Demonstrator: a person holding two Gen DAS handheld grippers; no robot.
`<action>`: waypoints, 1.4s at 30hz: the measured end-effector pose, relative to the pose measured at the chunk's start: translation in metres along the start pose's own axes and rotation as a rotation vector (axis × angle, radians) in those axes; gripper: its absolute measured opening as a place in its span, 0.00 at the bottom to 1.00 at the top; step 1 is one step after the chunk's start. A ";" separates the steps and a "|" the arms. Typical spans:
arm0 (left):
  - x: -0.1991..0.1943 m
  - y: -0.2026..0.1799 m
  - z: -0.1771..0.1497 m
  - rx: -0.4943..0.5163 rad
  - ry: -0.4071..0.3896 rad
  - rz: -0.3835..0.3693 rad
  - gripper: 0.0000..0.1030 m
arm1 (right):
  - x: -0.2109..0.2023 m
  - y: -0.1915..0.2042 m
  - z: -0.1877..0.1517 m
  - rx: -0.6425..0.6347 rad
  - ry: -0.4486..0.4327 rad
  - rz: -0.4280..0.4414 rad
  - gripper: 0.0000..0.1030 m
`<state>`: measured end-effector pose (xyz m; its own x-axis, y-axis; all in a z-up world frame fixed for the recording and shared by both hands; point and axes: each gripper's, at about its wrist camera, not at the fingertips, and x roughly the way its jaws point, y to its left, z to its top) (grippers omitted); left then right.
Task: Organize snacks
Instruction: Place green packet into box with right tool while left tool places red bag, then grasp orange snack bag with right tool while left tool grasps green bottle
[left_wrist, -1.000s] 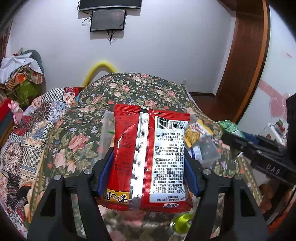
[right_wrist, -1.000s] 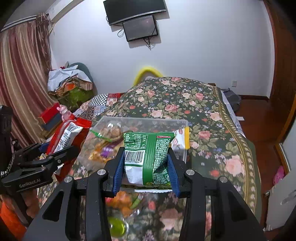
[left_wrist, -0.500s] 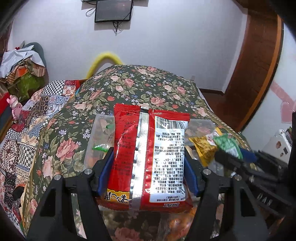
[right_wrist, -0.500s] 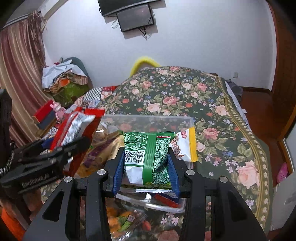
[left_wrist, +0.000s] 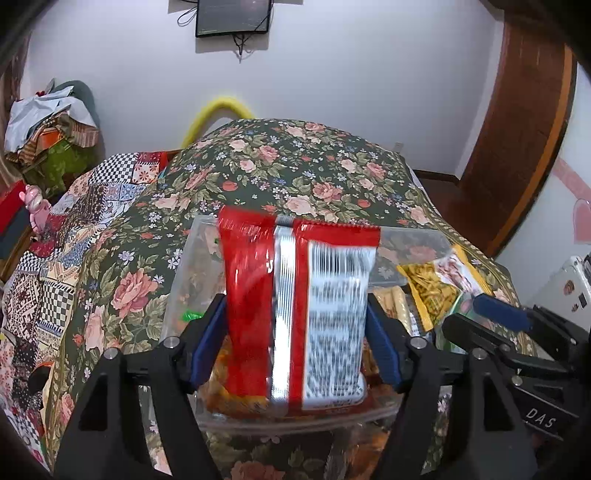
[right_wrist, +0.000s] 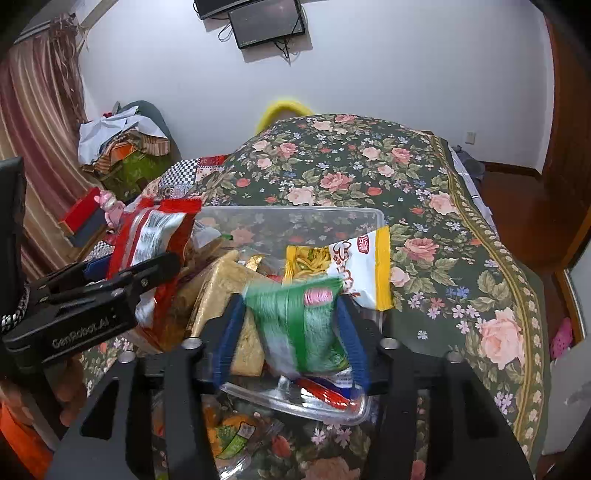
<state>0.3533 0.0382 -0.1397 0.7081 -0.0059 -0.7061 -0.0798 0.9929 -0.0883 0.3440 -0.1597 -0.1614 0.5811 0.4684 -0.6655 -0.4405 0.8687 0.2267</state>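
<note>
Left wrist view: the left hand-held gripper (left_wrist: 295, 343) has just been opening its jaws. The red bag (left_wrist: 295, 314) is between them, blurred, and looks to be slipping down into the clear box (left_wrist: 295, 421). The blue pads look a little off the bag's sides, so it seems let go.

Right wrist view: the right hand-held gripper (right_wrist: 291, 332) has just been opening too. The green bag (right_wrist: 299, 325) between its jaws is blurred and tilted. It looks to be dropping into the same clear box (right_wrist: 295, 406).

I think the step now is the drop: both bags go in the box. Next, each hand-held gripper should pull up and back, clear of the box rim, and then go for another snack.

The box sits on the flowery bed cover (right_wrist: 369, 177). It is quite full. In the right view a yellow and white bag (right_wrist: 354, 269) stands at about 1 o'clock from the green bag. A tan bag (right_wrist: 221, 291) leans at 9 o'clock. A red and blue pack (right_wrist: 325, 391) lies flat at 6 o'clock. Another clear pack (right_wrist: 236, 435) with orange and green snacks lies on the bed, outside the box, nearer the camera.
</note>
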 end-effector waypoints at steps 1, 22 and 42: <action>-0.003 0.000 0.000 0.001 -0.004 -0.001 0.71 | -0.004 0.001 0.000 -0.003 -0.008 -0.003 0.56; -0.065 0.034 -0.062 0.042 0.036 -0.036 0.78 | -0.031 0.033 -0.060 -0.091 0.071 0.114 0.82; -0.045 0.065 -0.116 -0.010 0.152 -0.045 0.78 | 0.043 0.055 -0.075 -0.172 0.259 0.039 0.92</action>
<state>0.2351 0.0894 -0.1952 0.5971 -0.0690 -0.7992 -0.0579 0.9900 -0.1287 0.2933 -0.1038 -0.2303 0.3772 0.4253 -0.8227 -0.5814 0.8002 0.1471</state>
